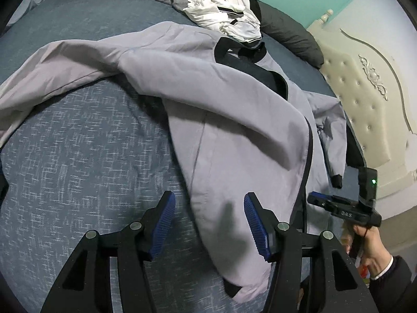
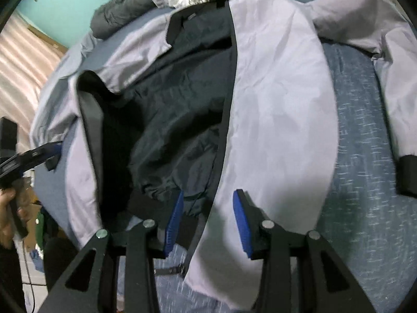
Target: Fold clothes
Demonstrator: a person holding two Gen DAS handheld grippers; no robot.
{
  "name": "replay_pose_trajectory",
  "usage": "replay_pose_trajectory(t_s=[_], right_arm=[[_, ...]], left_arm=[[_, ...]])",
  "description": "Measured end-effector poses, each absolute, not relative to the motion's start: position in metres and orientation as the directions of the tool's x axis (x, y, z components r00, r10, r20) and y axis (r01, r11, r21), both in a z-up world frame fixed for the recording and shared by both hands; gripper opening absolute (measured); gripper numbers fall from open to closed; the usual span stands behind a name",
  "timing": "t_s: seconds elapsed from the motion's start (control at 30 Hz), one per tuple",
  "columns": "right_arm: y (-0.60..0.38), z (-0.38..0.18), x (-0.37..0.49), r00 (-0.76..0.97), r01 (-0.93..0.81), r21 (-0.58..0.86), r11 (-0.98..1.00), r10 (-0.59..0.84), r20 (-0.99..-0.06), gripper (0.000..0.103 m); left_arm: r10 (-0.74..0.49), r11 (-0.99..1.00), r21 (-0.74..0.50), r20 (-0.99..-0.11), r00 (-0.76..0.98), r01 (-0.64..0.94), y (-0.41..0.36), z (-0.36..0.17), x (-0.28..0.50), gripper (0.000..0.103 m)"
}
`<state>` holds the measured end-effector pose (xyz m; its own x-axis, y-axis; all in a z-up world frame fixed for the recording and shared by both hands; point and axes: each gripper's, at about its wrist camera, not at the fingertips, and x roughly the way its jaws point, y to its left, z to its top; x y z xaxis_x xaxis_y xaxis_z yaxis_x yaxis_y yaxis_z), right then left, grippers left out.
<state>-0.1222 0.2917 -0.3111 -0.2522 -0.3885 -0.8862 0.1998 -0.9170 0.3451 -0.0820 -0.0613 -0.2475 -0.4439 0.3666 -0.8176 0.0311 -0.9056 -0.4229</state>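
Note:
A pale lilac-grey jacket point(image 1: 234, 120) with black collar, cuffs and zip edge lies spread on the blue bedcover point(image 1: 78, 156). My left gripper point(image 1: 209, 224) stands open just above the jacket's lower hem, and its blue pads point(image 1: 166, 221) do not press on cloth. In the right wrist view the jacket point(image 2: 281, 104) lies open, showing its dark lining point(image 2: 177, 109). My right gripper point(image 2: 208, 221) is open over the black zip edge near the hem, holding nothing. Each gripper shows in the other view, hand-held: the right gripper point(image 1: 316, 197) and the left gripper point(image 2: 56, 147).
A heap of white and grey clothes point(image 1: 221, 5) and a dark grey quilt point(image 1: 294, 34) lie at the far end of the bed. A cream padded headboard point(image 1: 365, 99) stands on the right. Striped curtains point(image 2: 23, 73) hang beyond the bed's left side.

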Motion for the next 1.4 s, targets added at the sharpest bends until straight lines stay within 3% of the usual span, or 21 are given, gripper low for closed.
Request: replay_pose_trajectory(t_s=[0.1,0.13,0.17,0.37,0.7,0.93,1.07,1.17,1.4], right_arm=[[0.284,-0.322,-0.127,-0.254,0.193,0.306,-0.932,-0.349,-0.902,0.030],[0.284,-0.324,-0.127,-0.255,0.188,0.296,-0.936,-0.338,-0.906,0.018],[0.285,-0.326,-0.128,-0.257,0.179,0.295,-0.939,-0.334,-0.907,0.013],[0.293,-0.313,-0.124,-0.300,0.199,0.321,-0.926,-0.370,-0.879,0.006],[0.253,-0.254,-0.124,-0.282,0.360,0.481,-0.799,-0.585,-0.760,0.006],[0.202,-0.302,-0.137,-0.154,0.375,0.479,-0.793,-0.563,-0.812,0.006],[0.216,-0.300,-0.132,-0.174,0.376,0.484,-0.790,-0.573,-0.801,0.015],[0.249,-0.272,-0.130,-0.248,0.368,0.487,-0.792,-0.589,-0.769,0.034],[0.332,-0.250,-0.126,-0.335,0.276,0.445,-0.852,-0.519,-0.786,0.035]], left_arm=[[0.361,-0.909,-0.416,-0.818,-0.447,0.028,-0.068,-0.246,-0.079,0.059],[0.361,-0.909,-0.417,-0.817,-0.449,0.027,-0.070,-0.246,-0.078,0.059],[0.361,-0.909,-0.417,-0.816,-0.451,0.027,-0.072,-0.246,-0.077,0.059],[0.363,-0.908,-0.419,-0.819,-0.445,0.029,-0.077,-0.250,-0.078,0.059],[0.372,-0.902,-0.431,-0.813,-0.448,0.033,-0.071,-0.245,-0.079,0.060],[0.357,-0.910,-0.413,-0.817,-0.452,0.028,-0.077,-0.233,-0.071,0.060],[0.353,-0.911,-0.410,-0.823,-0.445,0.035,-0.083,-0.237,-0.072,0.065],[0.354,-0.911,-0.410,-0.830,-0.431,0.040,-0.086,-0.245,-0.074,0.066],[0.370,-0.908,-0.416,-0.846,-0.385,0.043,-0.086,-0.264,-0.074,0.066]])
